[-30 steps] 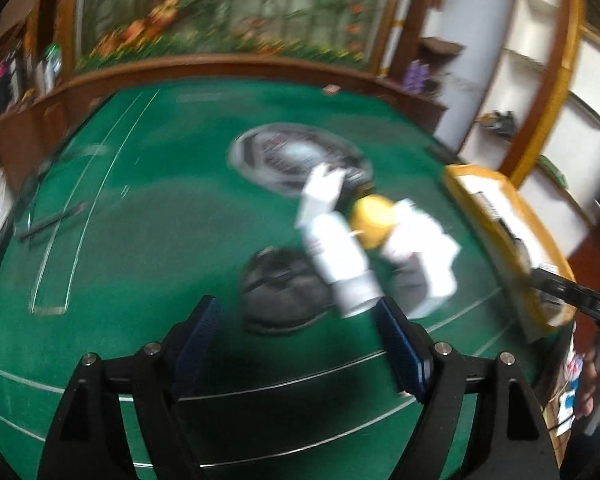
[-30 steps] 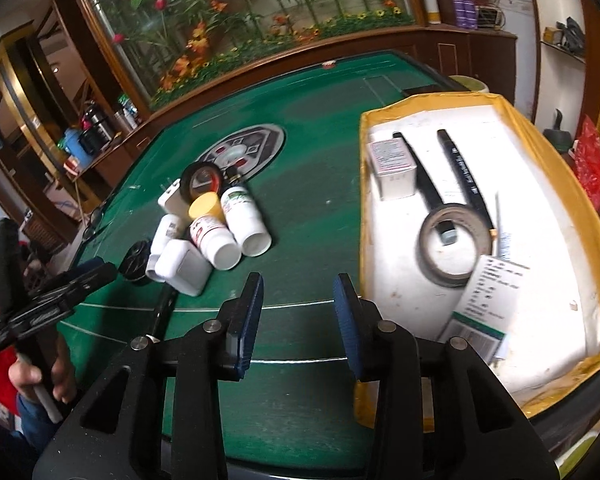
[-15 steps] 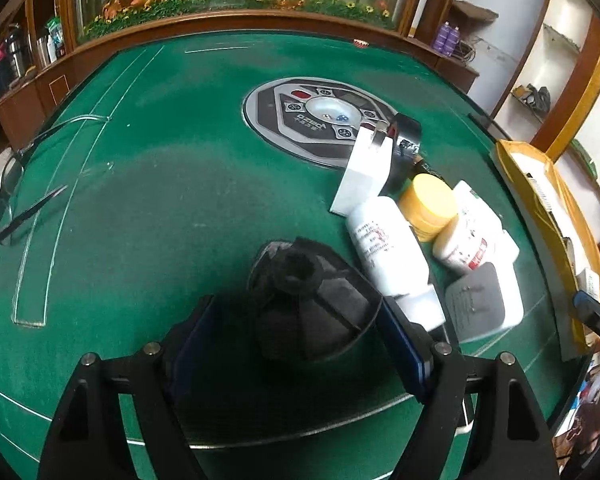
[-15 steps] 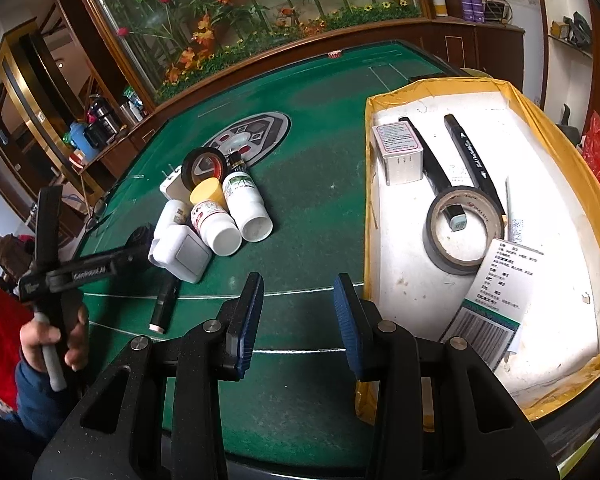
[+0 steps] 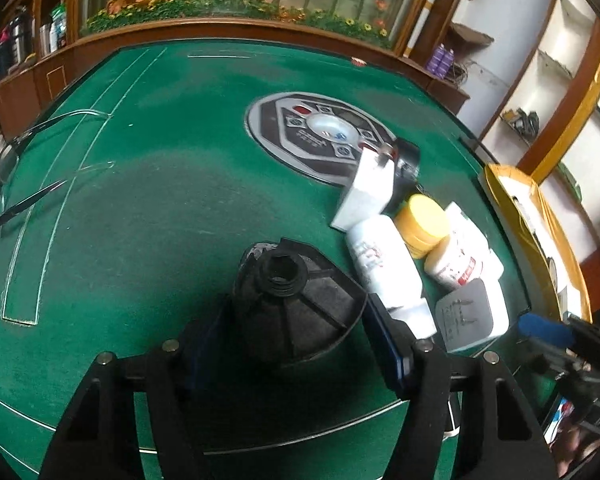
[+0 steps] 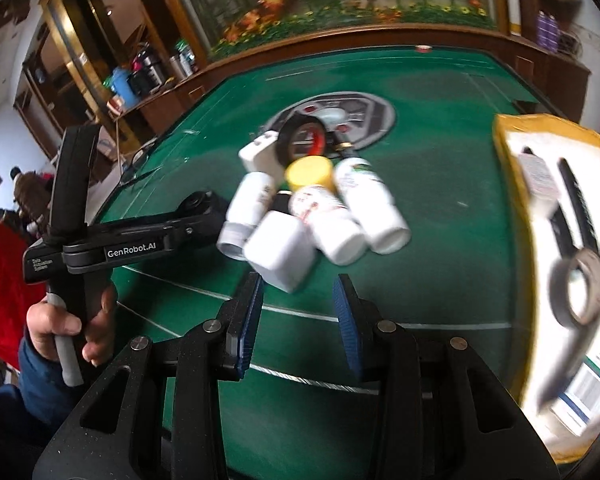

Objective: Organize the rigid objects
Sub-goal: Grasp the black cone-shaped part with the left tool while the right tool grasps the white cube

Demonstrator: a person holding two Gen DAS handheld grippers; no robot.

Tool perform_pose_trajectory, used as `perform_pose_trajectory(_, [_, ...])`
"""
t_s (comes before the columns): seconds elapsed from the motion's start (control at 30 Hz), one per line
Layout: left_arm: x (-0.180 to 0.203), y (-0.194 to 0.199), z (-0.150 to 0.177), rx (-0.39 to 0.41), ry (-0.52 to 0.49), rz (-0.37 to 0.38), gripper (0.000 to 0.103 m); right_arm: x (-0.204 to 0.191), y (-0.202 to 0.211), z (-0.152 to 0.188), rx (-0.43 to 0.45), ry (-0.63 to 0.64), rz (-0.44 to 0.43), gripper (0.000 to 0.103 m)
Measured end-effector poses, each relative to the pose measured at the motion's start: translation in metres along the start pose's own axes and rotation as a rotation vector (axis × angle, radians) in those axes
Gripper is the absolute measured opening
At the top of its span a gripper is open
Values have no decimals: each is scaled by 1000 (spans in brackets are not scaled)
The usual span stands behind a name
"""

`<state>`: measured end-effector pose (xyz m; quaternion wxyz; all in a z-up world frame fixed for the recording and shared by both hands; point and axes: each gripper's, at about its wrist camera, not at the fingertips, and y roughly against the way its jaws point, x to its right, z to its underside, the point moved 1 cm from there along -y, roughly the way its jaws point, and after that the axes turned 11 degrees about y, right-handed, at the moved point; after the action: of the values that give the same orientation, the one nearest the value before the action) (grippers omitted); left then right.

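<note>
Stretching wide and bare at left, the green tabletop (image 5: pixel 140 184) ends in a brown wooden rim at the far side, with glasses (image 5: pixel 4 184) near its left edge. The left gripper (image 5: pixel 288 332) has just been closing its jaws around a black ribbed disc (image 5: pixel 296 300) that lies flat, hub up; its right pad meets the disc's rim, the left is in shadow, so a firm grasp cannot be told. Just right lies a cluster: a white bottle (image 5: pixel 380 264) with its long axis running away from the camera, a yellow-capped jar (image 5: pixel 422 224), a white charger (image 6: pixel 280 252). The right gripper (image 6: pixel 298 324) hangs partly open and empty just short of the charger. A yellow-edged tray (image 6: pixel 512 168) bounds the right, holding tape and pens.
</note>
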<state>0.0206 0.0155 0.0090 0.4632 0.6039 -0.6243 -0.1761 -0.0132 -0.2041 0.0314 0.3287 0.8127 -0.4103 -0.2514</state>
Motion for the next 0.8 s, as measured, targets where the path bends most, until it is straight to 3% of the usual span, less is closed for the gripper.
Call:
perform_pose_trajectory(0.17, [-1, 0, -1, 5, 9, 8, 67, -14, -21, -12, -26, 18, 11, 37])
perform_pose_trajectory(0.23, [0, 1, -1, 9, 3, 8, 67, -17, -28, -15, -45, 32, 53, 38])
perform_pose_trajectory(0.3, [0, 1, -1, 11, -2, 9, 67, -17, -34, -17, -52, 41, 91, 45])
perform_pose_trajectory(0.4, [1, 0, -1, 9, -5, 11, 67, -16, -40, -22, -49, 42, 122, 46])
perform_pose_trajectory(0.5, [1, 1, -1, 14, -9, 16, 67, -10, -38, -20, -24, 15, 109, 40])
perform_pose_trajectory(0.8, [5, 5, 0, 30, -22, 41, 67, -2, -24, -14, 19, -22, 49, 40])
